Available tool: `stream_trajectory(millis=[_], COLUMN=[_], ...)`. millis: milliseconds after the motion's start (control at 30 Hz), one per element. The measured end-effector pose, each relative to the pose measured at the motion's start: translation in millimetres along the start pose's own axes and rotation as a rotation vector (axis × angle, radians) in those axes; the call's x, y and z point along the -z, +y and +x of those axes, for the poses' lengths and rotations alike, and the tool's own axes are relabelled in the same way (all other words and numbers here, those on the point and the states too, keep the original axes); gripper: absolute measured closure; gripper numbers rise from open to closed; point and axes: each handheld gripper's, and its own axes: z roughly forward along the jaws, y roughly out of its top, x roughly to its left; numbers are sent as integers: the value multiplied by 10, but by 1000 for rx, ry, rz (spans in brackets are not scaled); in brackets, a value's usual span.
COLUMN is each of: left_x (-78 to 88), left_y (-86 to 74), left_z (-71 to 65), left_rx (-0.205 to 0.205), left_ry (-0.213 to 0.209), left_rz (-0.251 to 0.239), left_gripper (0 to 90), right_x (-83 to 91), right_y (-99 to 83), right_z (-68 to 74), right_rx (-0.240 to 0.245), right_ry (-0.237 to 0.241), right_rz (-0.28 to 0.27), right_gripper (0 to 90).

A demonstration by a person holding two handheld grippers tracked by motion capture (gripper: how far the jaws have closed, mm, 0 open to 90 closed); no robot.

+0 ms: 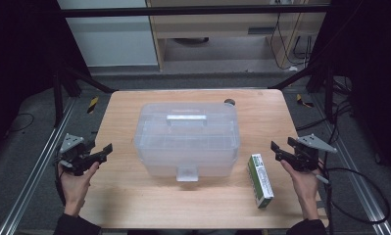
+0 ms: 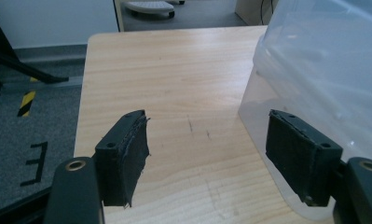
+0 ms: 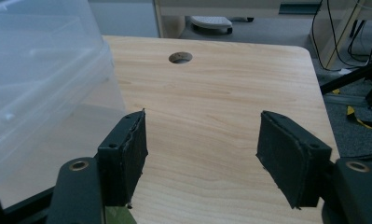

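The translucent lidded plastic storage box is flanked by the left gripper and the right gripper (both spread, empty). Its long axis is laid between them, each about equally near.

A pale wooden table with rounded corners stands on grey carpet floor. Black frame struts slant down at either side, with yellow-black hazard tape near their feet. Behind stand a white cabinet and a light wood desk; cables hang at its right. The edges of the room are dark.
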Motion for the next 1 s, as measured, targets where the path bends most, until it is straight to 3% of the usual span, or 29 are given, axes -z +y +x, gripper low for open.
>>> stream_trajectory(millis=[300, 600, 1000], left_x=[51, 32, 14], left_y=[356, 497, 804], left_z=[-130, -245, -392], left_rx=[-83, -123, -216], left_ry=[-7, -24, -50], left_rz=[-21, -22, -22], left_gripper=[305, 314, 326], right_x=[-19, -20, -45], right_y=[160, 218, 187], right_z=[75, 140, 135], right_rx=[21, 56, 79], right_ry=[26, 55, 65], right_rz=[7, 31, 60], right_gripper=[316, 301, 273])
